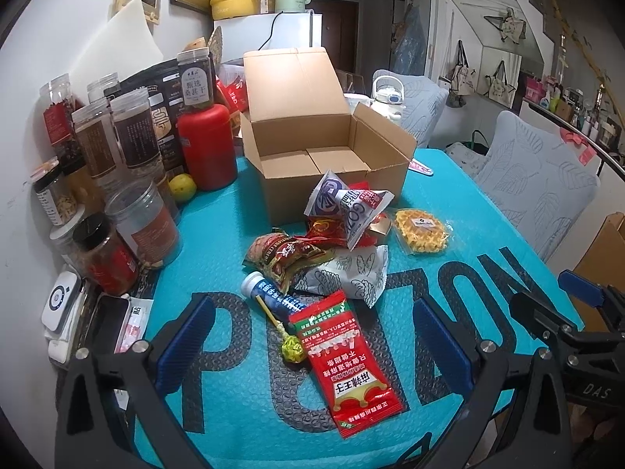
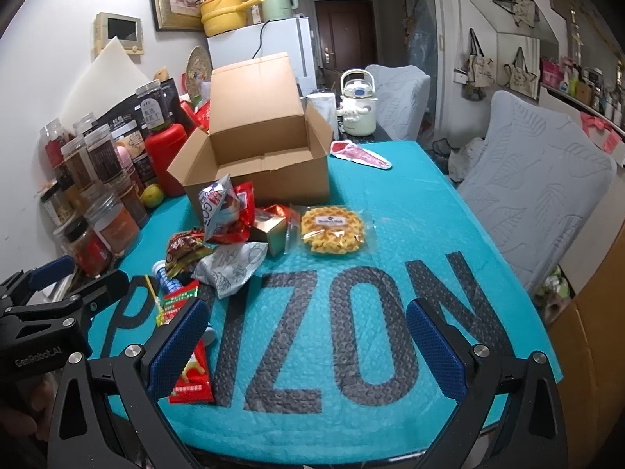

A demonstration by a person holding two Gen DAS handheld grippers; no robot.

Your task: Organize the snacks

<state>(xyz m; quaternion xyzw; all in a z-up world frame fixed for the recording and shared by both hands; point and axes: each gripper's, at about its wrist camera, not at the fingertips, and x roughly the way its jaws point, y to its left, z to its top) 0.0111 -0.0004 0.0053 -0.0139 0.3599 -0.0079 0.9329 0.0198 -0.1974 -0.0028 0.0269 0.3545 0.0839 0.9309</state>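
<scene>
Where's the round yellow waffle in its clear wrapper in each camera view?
Left wrist: round yellow waffle in clear wrapper lies right of centre, right of the snack pile.
Right wrist: the waffle lies at centre, right of the pile.
Shared landmark: open brown cardboard box, behind it.

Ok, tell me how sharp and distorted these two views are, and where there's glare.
Left wrist view: strong fisheye bend with dark corners, sharp on the red packet, glare on the waffle wrapper. Right wrist view: same bend, box crisp, the chair edges curve, soft even indoor light, faint shadows.
</scene>
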